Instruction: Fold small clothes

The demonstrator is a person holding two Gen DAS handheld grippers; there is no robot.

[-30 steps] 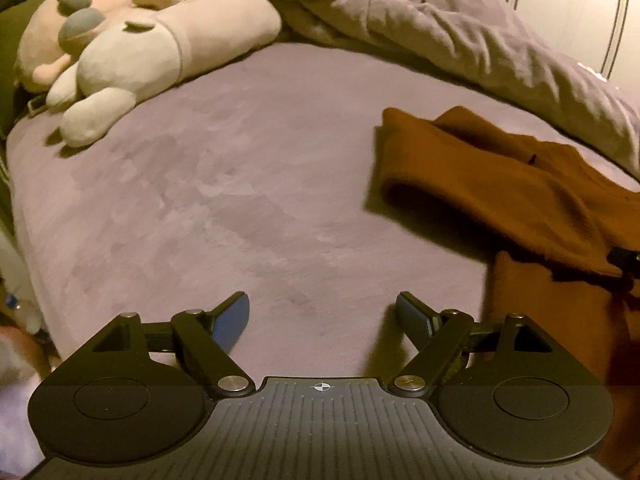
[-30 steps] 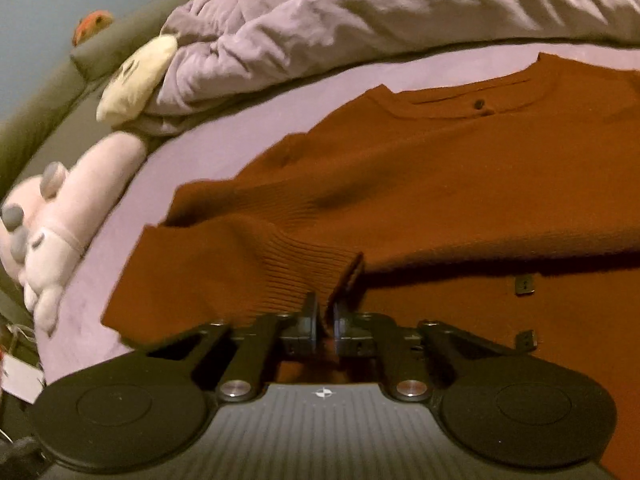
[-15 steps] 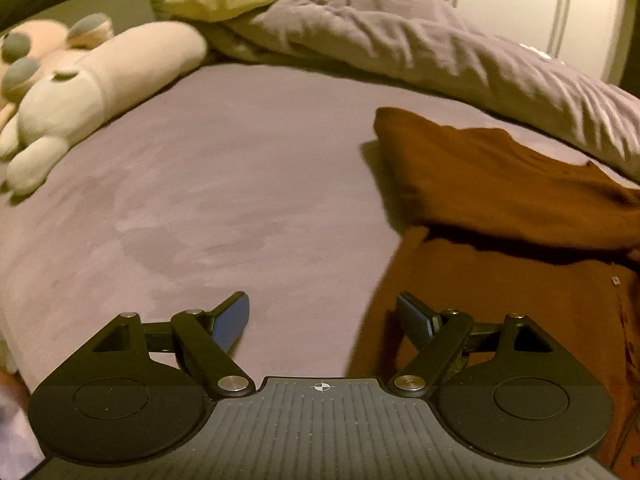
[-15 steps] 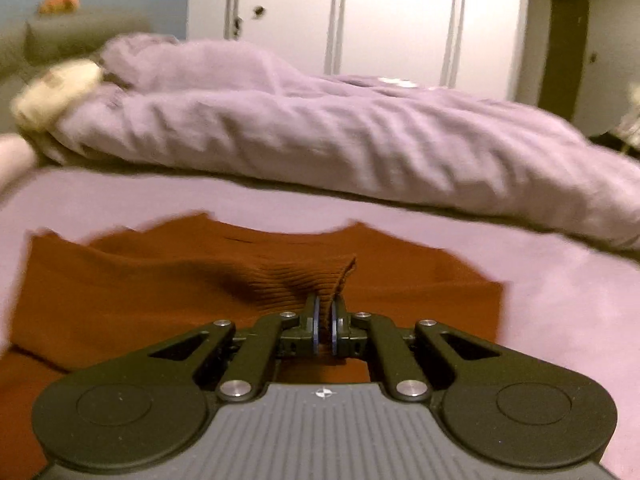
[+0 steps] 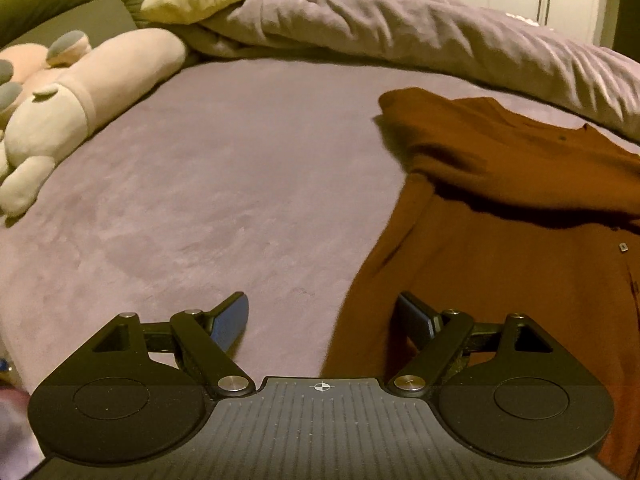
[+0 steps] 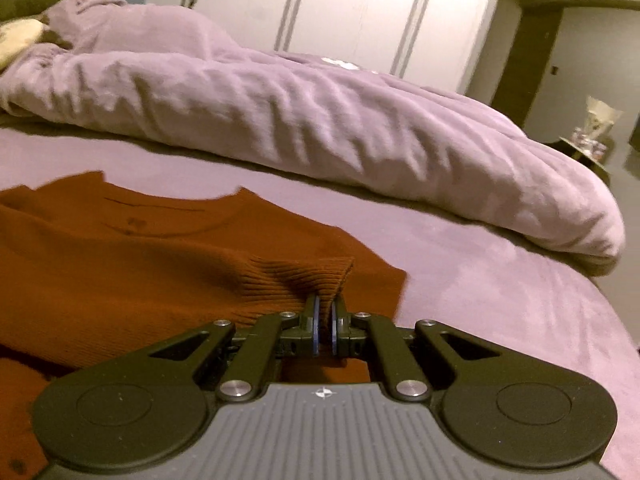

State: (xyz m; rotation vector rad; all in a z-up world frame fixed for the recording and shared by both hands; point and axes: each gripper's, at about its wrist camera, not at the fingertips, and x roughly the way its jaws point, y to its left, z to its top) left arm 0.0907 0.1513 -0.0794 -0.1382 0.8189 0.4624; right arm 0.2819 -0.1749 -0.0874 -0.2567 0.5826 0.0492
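Now that the ribbed cuff (image 6: pixel 320 276) has swung across the rust-orange knit sweater (image 5: pixel 520 280) on the bed, the right gripper (image 6: pixel 325 322) pinches it (sleeve fold nearly done); the left gripper (image 5: pixel 322 316) gapes empty.

A bedroom in a home is shown. A bed (image 5: pixel 208 184) with a purple sheet is seen, with a crumpled purple blanket (image 6: pixel 304 108) and soft toys (image 5: pixel 80 92) laid on it. Tall white wardrobe doors (image 6: pixel 352 12) are seen behind the bed.
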